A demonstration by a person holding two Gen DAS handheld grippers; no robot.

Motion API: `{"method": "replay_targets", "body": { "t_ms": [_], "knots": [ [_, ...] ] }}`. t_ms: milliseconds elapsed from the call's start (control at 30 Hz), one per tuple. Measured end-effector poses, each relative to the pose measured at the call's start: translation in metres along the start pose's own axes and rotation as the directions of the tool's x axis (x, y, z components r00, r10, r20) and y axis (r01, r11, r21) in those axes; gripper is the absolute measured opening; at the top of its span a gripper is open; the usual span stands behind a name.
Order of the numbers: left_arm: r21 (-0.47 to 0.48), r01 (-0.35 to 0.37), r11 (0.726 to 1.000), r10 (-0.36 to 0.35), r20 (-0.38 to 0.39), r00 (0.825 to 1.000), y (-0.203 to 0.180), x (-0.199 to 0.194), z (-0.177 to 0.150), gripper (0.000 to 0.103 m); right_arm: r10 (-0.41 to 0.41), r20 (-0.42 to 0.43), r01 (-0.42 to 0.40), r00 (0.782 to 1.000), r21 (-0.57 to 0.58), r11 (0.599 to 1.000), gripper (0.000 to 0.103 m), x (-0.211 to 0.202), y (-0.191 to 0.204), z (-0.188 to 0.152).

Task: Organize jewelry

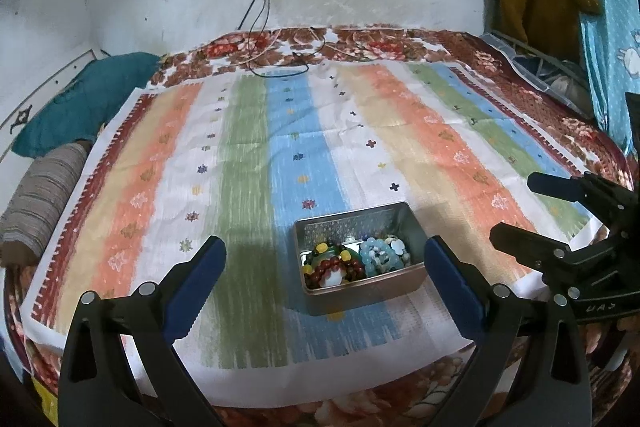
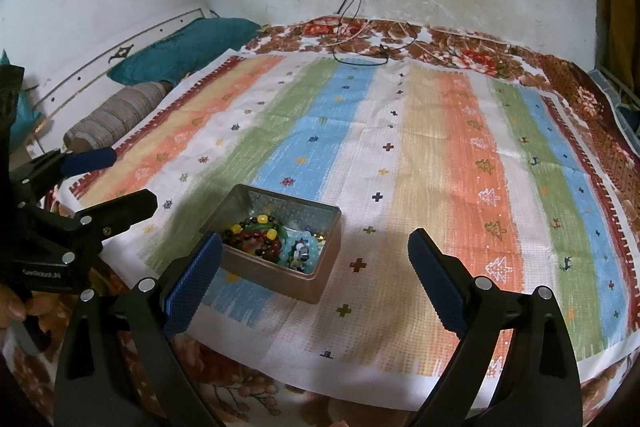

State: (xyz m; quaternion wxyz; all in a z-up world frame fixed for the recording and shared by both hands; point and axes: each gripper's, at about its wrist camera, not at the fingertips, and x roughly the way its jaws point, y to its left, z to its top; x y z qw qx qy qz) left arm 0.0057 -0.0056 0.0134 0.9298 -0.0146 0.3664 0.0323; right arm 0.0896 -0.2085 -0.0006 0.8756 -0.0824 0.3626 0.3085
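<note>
A rectangular metal tin point(image 1: 357, 255) is lying open between my left fingers point(image 1: 454, 275), nearer the right one, and just beyond my right gripper's left finger point(image 2: 196, 277). Beaded bracelets point(image 1: 352, 261) are piling inside it: red, yellow, dark green, pale blue.

both tools point(image 1: 324, 259) point(image 2: 316, 251) wide apart, empty

Both wrist views look down close, sharing the tin point(image 1: 358, 255) from opposite sides.
</note>
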Motion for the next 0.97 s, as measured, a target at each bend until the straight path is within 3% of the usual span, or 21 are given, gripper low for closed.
{"method": "replay_targets", "body": {
  "t_ms": [967],
  "knots": [
    [0.005, 0.028, 1.000, -0.028, -0.021, 0.999, -0.0042, 0.0040, -0.0035, 0.097, 0.018, -0.014, -0.017, 1.000, 0.006, 1.000, 0.094, 0.0030, 0.0027, -0.0022]
  ]
}}
